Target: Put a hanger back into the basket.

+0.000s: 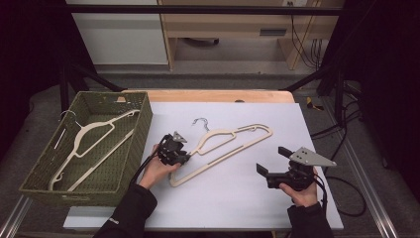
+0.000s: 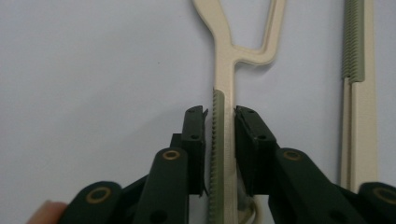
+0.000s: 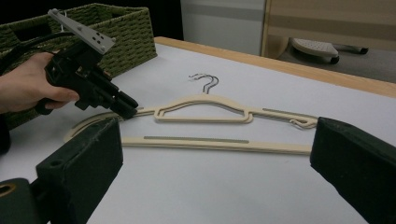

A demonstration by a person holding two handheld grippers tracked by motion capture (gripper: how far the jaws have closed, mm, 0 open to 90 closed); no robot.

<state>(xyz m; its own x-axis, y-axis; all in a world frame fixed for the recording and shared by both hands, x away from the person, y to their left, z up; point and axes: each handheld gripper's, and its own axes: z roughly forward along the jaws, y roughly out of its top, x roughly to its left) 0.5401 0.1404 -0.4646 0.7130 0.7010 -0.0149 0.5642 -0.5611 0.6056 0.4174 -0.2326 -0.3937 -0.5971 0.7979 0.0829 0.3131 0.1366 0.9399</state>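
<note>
Two grippers low over the table: left gripper (image 1: 184,157) jaws clamped on hanger (image 1: 223,148), right gripper (image 1: 270,163) jaws wide, empty.

Between the wide-set jaws of the right gripper (image 3: 215,172), the left gripper (image 3: 132,110) clamps the cream hanger (image 3: 205,112) beside the wicker basket (image 3: 126,37).

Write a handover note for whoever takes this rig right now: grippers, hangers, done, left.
Left gripper: jaws closed on the shoulder arm of the cream hanger on the sheet, pads against it.
Right gripper: open, empty, hovering right of that hanger.
Green wicker basket: at the table's left, one cream hanger inside.
Done: one hanger binned.
Left: probably lift the gripped hanger into the basket. The right gripper view shows two hooks there, so possibly two hangers are stacked.
</note>
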